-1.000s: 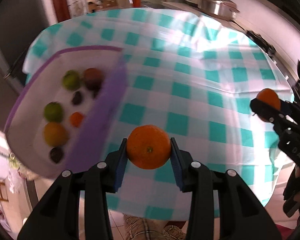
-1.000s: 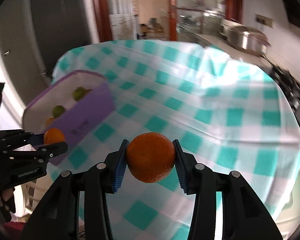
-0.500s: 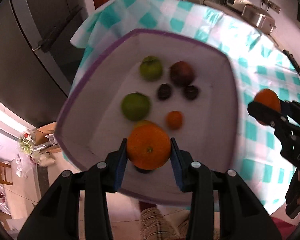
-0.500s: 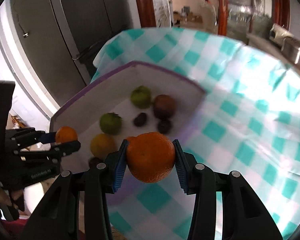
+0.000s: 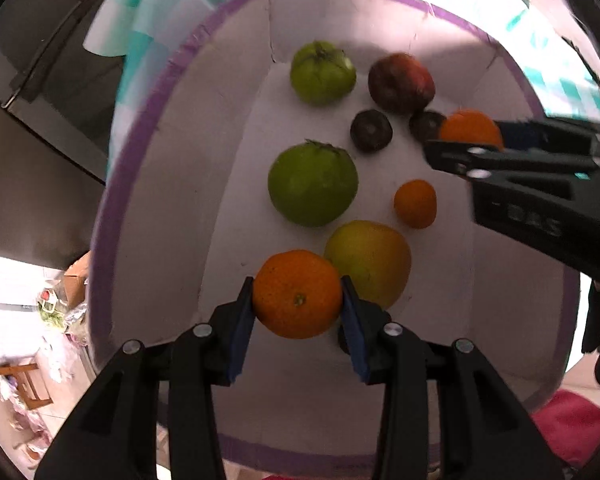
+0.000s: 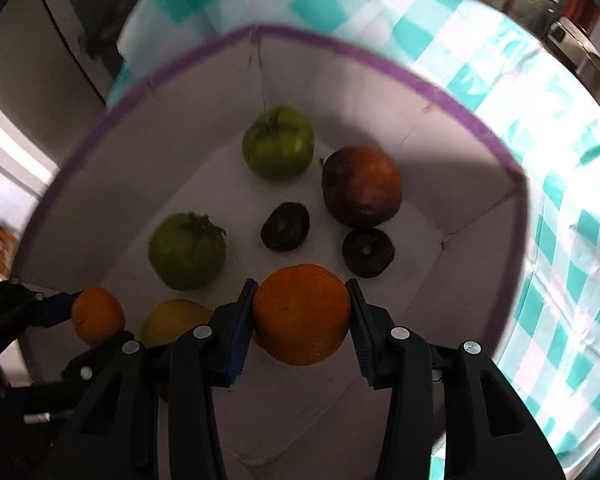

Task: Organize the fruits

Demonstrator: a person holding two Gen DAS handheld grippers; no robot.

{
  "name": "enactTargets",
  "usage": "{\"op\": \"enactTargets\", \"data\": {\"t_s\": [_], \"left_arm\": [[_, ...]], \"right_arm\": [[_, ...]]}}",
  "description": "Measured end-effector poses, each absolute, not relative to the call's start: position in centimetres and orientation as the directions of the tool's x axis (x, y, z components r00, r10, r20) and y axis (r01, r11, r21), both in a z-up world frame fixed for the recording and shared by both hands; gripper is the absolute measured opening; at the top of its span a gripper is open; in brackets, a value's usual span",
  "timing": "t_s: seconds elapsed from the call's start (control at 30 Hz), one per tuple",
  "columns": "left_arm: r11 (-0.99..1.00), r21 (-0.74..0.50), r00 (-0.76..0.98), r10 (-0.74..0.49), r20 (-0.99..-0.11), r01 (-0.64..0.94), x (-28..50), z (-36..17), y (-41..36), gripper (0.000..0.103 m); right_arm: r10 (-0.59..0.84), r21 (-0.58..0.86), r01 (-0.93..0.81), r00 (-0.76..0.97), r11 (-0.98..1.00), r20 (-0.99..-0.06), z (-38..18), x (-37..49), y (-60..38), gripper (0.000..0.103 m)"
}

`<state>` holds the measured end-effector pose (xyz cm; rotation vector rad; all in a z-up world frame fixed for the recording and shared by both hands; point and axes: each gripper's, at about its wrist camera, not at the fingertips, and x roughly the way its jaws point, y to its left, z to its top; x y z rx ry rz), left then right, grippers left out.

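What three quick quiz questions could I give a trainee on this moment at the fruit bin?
1. True or false: both hand-held grippers hold an orange over the purple-rimmed bin.
2. Which lies farthest back in the bin? A) a green fruit B) the loose small orange C) the yellow-green fruit
3. Fill in: the two small dark fruits lie beside the dark ___ fruit.

Key:
1. True: left hand-held gripper, right hand-held gripper.
2. A, the green fruit.
3. red.

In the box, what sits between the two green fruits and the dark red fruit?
A small dark fruit lies between the green fruits and the dark red fruit, on the box floor. The right wrist view shows it best.
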<state>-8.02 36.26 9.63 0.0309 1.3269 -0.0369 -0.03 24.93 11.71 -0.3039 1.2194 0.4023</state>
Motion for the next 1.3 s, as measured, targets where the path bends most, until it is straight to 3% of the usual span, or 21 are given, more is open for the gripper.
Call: {"op": "enactTargets", "data": {"t_s": [0.23, 0.27, 0.33, 0.5, 0.53, 0.7, 0.83, 1.3], "left_arm": [[0.998, 0.024, 0.232, 0.011, -0.973, 0.051, -7.9, 9.4, 36.3, 0.048], [0.998, 0.031, 0.233, 0.016, -0.972, 0.058, -8.0, 9.5, 36.2, 0.053], [0.996, 0.042, 0.245, 0.021, -0.969, 0.078, -8.2, 9.8, 35.9, 0.064], [0.996, 0.027, 0.378, -0.006, -0.926, 0.079, -9.0, 11.9, 35.9, 0.087], [0.997, 0.029, 0.414, -0.006, -0.910, 0.078, -9.3, 12.7, 36.1, 0.100], [0.995, 0.103, 0.558, 0.095, -0.824, -0.017, -9.7, 16.6, 37.5, 0.101], [0.988, 0.081, 0.531, 0.141, -0.835, -0.135, -9.1, 17.7, 38.9, 0.101], [0.996, 0.075, 0.470, 0.084, -0.879, -0.038, -9.1, 15.9, 38.1, 0.101]], "right_arm": [[0.076, -0.034, -0.490, 0.202, 0.871, -0.976, 9.7, 0.4, 26.2, 0.045], [0.073, -0.031, -0.481, 0.197, 0.876, -0.978, 9.7, 0.5, 26.1, 0.049], [0.072, -0.031, -0.457, 0.206, 0.889, -0.976, 10.0, 0.7, 25.8, 0.068], [0.104, -0.028, -0.459, 0.260, 0.888, -0.960, 12.2, 0.0, 24.9, 0.084], [0.119, -0.018, -0.456, 0.270, 0.890, -0.956, 12.6, -0.2, 24.6, 0.086], [0.176, 0.020, -0.430, 0.327, 0.903, -0.929, 14.2, -1.4, 22.8, 0.087], [0.183, 0.027, -0.406, 0.350, 0.914, -0.919, 15.1, -1.8, 22.4, 0.087], [0.163, 0.014, -0.401, 0.341, 0.916, -0.926, 14.5, -1.6, 24.5, 0.087]]}}
